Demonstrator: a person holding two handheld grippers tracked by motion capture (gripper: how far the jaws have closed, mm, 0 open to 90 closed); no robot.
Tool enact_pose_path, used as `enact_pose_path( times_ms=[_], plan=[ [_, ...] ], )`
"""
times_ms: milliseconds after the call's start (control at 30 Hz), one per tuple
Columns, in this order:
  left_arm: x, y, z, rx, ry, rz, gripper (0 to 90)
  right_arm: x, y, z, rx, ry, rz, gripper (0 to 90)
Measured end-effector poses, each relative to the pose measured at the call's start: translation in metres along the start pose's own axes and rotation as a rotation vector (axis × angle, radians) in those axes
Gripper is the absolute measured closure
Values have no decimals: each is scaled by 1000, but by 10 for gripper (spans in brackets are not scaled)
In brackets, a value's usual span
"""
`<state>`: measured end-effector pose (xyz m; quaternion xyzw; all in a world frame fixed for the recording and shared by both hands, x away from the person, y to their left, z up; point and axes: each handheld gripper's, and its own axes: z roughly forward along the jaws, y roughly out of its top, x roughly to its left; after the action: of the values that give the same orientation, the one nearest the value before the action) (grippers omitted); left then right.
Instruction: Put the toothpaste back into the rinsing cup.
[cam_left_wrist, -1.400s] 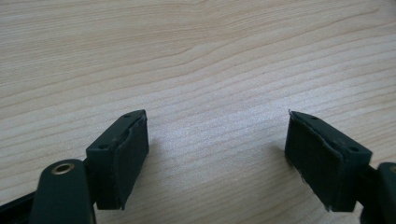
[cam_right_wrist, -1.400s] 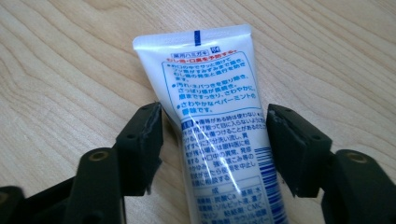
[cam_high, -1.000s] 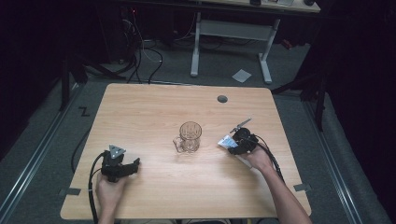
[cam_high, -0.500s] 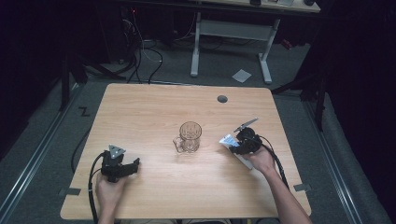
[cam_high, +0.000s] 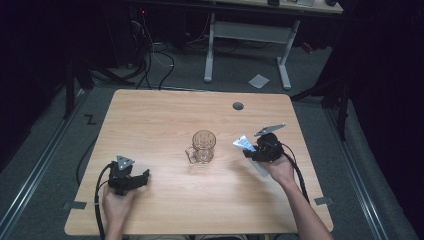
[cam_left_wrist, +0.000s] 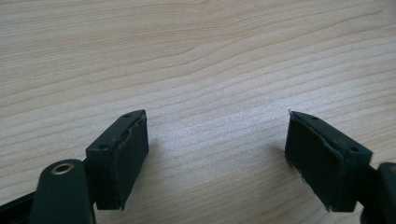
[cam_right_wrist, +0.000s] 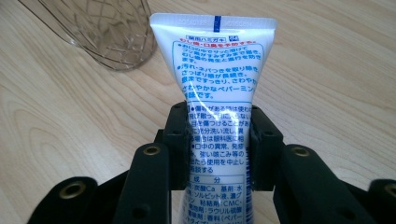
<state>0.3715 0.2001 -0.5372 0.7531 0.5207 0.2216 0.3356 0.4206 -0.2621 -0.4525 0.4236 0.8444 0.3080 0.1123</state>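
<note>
The right gripper (cam_high: 248, 149) holds a white toothpaste tube (cam_right_wrist: 215, 98) with blue print. In the right gripper view the two black jaws are clamped on the tube from either side, pressing on its body at about mid-length. The flat crimped end sticks out well beyond the jaw tips, while the lower part of the tube runs back between the jaws toward the gripper's body. The tube lies along the line of the jaws, centred between them, with its printed face turned up to the camera.

In the high view the tube (cam_high: 243, 143) shows as a small pale patch at the front of the right gripper, over the wooden table (cam_high: 160, 120) on its right half. The crimped end points toward a clear glass mug (cam_high: 203, 146) that stands upright near the middle of the table. Tube and mug are near each other but apart. In the right gripper view the patterned mug (cam_right_wrist: 112, 32) is at the upper left, just beyond the tube's end.

The left gripper (cam_high: 142, 178) rests low at the near left of the table, well apart from the mug. Its jaws stand wide apart, with bare wood between them in the left gripper view.
</note>
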Motion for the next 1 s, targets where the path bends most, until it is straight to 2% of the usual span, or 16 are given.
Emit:
enact_pose_path(
  times_ms=[100,233,533,800,967,1000],
  plan=[
    [0,0,0,-1,-2,0,217,4,1,-6,-21,-14,-8,665],
    [0,0,0,0,-3,2,217,4,1,-8,-60,1,8,664],
    [0,0,0,0,-4,2,217,12,6,-7,-73,-1,-13,660],
    [0,0,0,0,-2,2,218,15,13,-10,-116,9,8,659],
    [0,0,0,-1,-2,1,218,21,17,-12,-133,6,-22,659],
    [0,0,0,-1,-2,2,218,23,20,-15,-141,-4,-40,659]
  ],
)
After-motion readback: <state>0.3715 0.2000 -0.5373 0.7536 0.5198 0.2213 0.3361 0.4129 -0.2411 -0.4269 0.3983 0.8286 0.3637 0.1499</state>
